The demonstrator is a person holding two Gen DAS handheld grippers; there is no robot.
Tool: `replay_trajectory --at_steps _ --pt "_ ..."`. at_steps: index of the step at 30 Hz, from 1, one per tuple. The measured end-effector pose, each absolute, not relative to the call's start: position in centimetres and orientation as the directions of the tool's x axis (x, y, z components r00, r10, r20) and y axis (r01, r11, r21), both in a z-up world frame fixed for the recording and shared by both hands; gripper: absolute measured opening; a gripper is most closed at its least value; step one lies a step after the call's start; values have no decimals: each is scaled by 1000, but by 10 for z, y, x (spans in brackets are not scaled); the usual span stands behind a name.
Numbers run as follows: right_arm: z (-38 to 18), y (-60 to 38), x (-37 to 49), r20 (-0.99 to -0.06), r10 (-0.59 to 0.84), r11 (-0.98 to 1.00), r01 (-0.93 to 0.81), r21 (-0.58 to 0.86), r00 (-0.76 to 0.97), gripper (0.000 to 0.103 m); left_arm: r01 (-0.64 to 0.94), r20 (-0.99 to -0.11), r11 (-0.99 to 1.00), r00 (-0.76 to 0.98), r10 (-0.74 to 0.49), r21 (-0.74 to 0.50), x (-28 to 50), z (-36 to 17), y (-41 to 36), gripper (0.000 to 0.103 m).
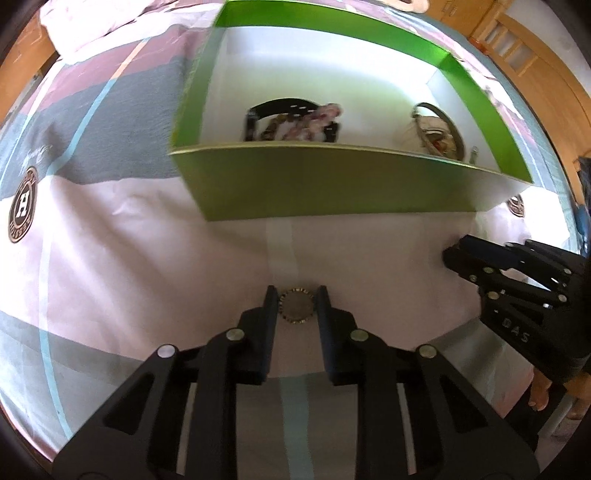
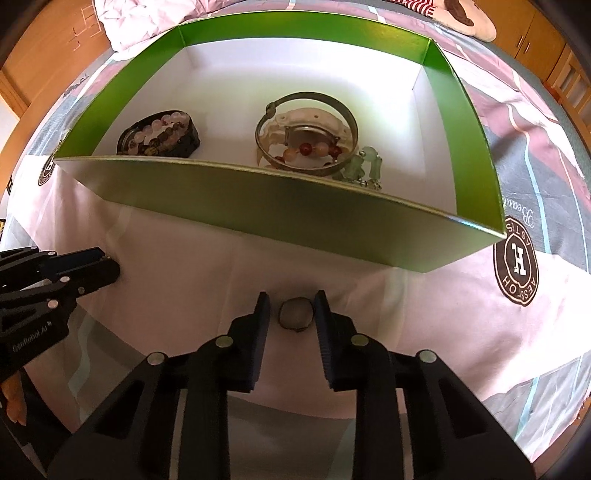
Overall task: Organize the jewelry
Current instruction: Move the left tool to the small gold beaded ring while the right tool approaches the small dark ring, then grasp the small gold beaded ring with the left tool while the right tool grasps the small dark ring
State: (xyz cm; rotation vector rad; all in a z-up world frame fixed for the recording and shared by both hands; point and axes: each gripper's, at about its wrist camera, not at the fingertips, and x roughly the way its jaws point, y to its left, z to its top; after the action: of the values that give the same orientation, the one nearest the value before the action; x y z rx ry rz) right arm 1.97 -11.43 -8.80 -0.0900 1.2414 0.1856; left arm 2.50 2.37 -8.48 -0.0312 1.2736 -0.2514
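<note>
A green box (image 1: 325,184) with a white floor stands on the bed, also in the right wrist view (image 2: 295,214). It holds a black watch with bead bracelets (image 2: 159,134), a metal bangle (image 2: 306,129) over more beads, and pale green beads (image 2: 364,166). My left gripper (image 1: 296,306) is shut on a small round toothed gold piece (image 1: 296,309) on the sheet. My right gripper (image 2: 291,310) is open around a small pale oval ring (image 2: 295,314) lying on the sheet. The right gripper also shows in the left view (image 1: 458,253), the left gripper in the right view (image 2: 107,264).
The bedsheet (image 1: 129,266) is pink, grey and white with round brown logos (image 2: 517,260). A rumpled pink duvet (image 1: 96,22) lies at the back. Wooden furniture (image 1: 535,55) stands beyond the bed on the right.
</note>
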Motion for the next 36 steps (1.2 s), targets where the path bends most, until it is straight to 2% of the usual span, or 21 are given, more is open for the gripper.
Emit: replay_trajectory --at_steps 5,7,9,16,21,24,26,36 --pt "-85 -128 21 -947 124 979 -192 69 295 26 199 -943 969 267 -198 -147 23 -88 12 23" --pt "-81 -136 22 -946 153 981 -160 111 286 26 196 -942 968 268 -204 -154 22 -87 15 25" --pt "-78 -145 26 -940 180 980 -135 146 291 26 188 -941 970 272 -202 -154 22 -86 17 33" --pt "-82 -138 28 -946 166 979 -158 125 280 26 207 -946 971 274 -173 -118 20 -89 9 38" --pt "-85 -123 29 -949 116 979 -193 61 292 26 235 -947 970 294 -129 -59 17 -91 -2 37" --pt "-84 -125 29 -948 110 979 -197 52 298 26 248 -945 968 307 -112 -34 14 -91 -8 30" --pt "-85 -117 30 -947 109 979 -197 50 303 26 259 -944 966 312 -110 -27 12 -91 -12 26" --pt "-84 -111 24 -943 117 978 -202 54 312 23 257 -941 966 321 -105 -20 10 -89 -11 21"
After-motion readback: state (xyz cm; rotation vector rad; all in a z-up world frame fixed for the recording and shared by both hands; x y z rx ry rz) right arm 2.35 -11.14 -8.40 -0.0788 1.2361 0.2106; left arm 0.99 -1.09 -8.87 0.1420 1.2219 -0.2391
